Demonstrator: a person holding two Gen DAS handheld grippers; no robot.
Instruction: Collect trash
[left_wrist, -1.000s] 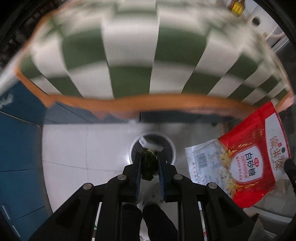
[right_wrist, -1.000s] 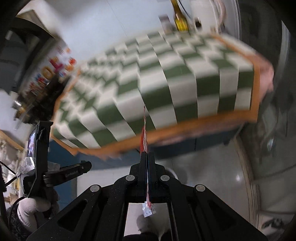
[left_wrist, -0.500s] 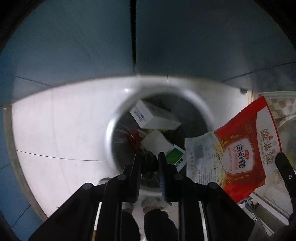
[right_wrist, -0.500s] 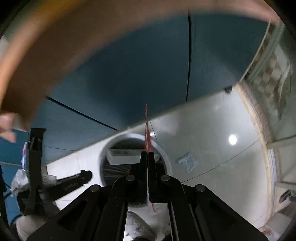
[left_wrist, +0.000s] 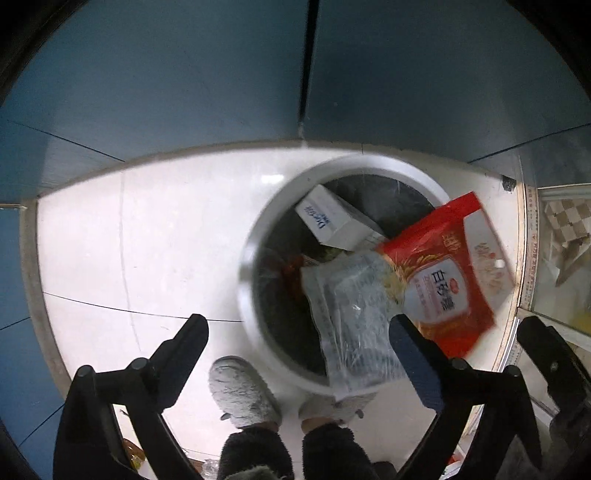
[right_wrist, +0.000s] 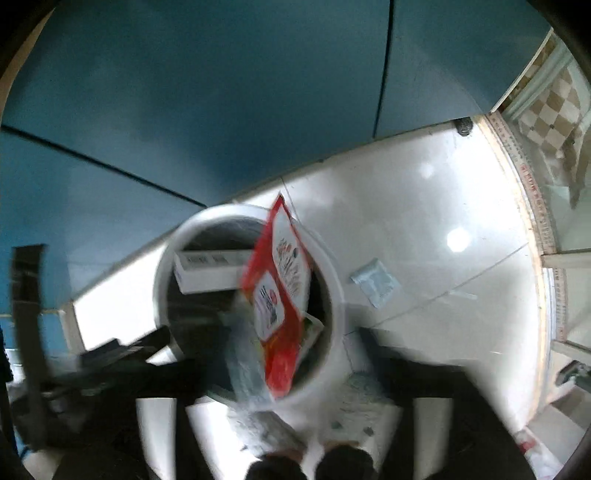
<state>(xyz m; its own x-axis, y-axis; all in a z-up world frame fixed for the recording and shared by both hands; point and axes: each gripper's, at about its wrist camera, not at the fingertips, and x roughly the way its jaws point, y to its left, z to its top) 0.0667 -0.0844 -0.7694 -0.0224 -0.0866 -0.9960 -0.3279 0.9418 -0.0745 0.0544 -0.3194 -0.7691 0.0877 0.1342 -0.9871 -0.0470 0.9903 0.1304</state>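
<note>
A round white trash bin (left_wrist: 258, 236) with a black liner stands on the white floor, below both grippers. A white box (left_wrist: 330, 221) and other scraps lie inside it. A red and clear sugar bag (left_wrist: 439, 273) hangs loose in the air over the bin's right side; it also shows in the right wrist view (right_wrist: 280, 295), blurred. My left gripper (left_wrist: 295, 343) is open and empty above the bin's near rim. My right gripper (right_wrist: 280, 373) is blurred; its jaws stand wide apart, with the bag free between them. The bin shows there too (right_wrist: 162, 273).
Blue cabinet fronts (left_wrist: 221, 74) rise behind the bin. A small clear wrapper (right_wrist: 375, 282) lies on the floor right of the bin. The person's grey slippers (left_wrist: 242, 395) stand just before the bin. A glass door frame (right_wrist: 535, 206) runs along the right.
Both grippers swung from the checkered table down over the bin and opened. The dark scrap has left the left gripper, and the sugar bag has left the right.
</note>
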